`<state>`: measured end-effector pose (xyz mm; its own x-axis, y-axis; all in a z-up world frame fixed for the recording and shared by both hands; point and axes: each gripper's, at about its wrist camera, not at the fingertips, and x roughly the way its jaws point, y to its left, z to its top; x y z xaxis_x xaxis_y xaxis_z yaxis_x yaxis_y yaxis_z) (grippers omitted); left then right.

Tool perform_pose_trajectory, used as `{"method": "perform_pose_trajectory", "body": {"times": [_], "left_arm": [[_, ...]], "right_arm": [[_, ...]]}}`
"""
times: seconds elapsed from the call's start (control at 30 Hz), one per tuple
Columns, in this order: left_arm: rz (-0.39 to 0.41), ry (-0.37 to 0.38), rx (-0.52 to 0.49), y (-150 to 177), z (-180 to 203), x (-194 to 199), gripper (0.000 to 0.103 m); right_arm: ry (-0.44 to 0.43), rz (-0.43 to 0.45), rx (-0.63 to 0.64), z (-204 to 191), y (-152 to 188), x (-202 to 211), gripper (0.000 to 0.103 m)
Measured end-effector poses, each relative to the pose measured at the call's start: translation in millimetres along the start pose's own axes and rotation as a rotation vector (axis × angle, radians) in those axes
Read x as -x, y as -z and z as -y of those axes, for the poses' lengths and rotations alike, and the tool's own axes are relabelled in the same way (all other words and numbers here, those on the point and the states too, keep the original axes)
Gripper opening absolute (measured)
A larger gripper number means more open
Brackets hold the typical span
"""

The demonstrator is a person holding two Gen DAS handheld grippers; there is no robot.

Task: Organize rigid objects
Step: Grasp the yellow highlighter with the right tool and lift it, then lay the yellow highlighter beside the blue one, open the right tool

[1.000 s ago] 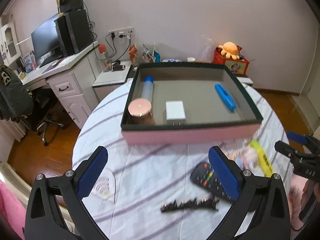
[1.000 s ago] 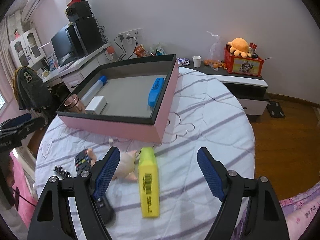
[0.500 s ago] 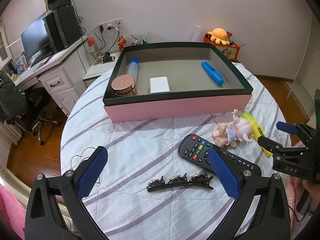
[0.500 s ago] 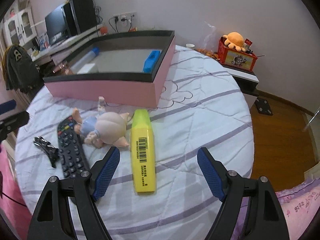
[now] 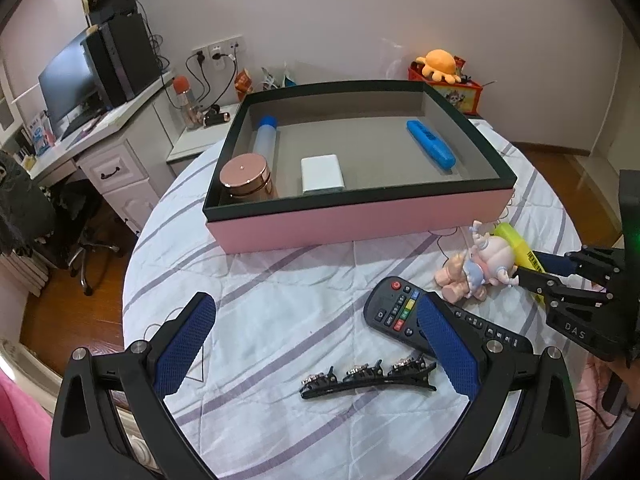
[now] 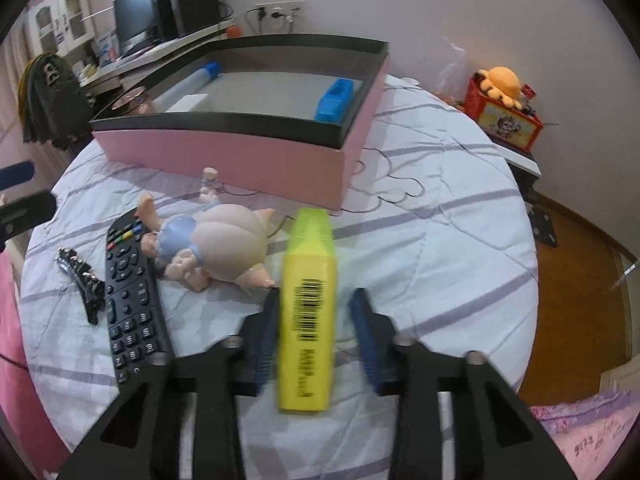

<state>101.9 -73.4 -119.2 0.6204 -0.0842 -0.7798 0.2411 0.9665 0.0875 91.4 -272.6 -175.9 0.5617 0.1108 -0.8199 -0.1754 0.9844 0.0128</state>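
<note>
While the round counter (image 5: 248,280) under its striped white cloth fills most of both views, your step concerns the far smaller yellow highlighter (image 6: 308,304) lying near its right edge. At the back of the counter sits the pink box (image 5: 360,220) with a dark rim, already holding a rose-gold jar (image 5: 246,174), a white block (image 5: 322,173), a clear tube with a blue cap (image 5: 266,140) and a blue highlighter (image 5: 430,148). In front of it lie a black remote (image 5: 404,316), a pig figurine (image 6: 224,244) and a black hair clip (image 5: 368,374). Your right tongs (image 6: 316,332) straddle the yellow highlighter near its rear half; the left pad looks to be touching its side, the right pad stands a little apart, so they are half closed, not yet pinching. Finish closing squarely on the long flat sides, and keep clear of the figurine just beside the left pad. Lift straight up before moving toward the box; probably set it down beside the blue highlighter. Your left tongs (image 5: 316,344) hang spread wide and empty above the hair clip.
</note>
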Motion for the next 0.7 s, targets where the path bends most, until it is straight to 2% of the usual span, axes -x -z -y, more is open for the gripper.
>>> {"method": "perform_pose_trajectory", "body": {"times": [0.17,0.37,0.53,0.7], "left_arm": [[0.036,0.021,0.002,-9.7,-4.2,7.6,0.102],[0.096,0.045,0.033,-34.8,-15.6,15.0,0.102],[0.126,0.036,0.056,-56.8,-25.8,11.6,0.102],[0.119,0.041,0.088,-77.6,-38.4,-6.2,0.102]], "right_arm": [[-0.035,0.016,-0.027,4.5,0.4,12.2,0.027],[-0.073,0.111,-0.064,6.4,-13.7,55.5,0.027],[-0.094,0.172,-0.075,1.8,-54.8,68.5,0.027],[-0.139,0.167,-0.104,-7.2,-101.4,41.7,0.027]]}}
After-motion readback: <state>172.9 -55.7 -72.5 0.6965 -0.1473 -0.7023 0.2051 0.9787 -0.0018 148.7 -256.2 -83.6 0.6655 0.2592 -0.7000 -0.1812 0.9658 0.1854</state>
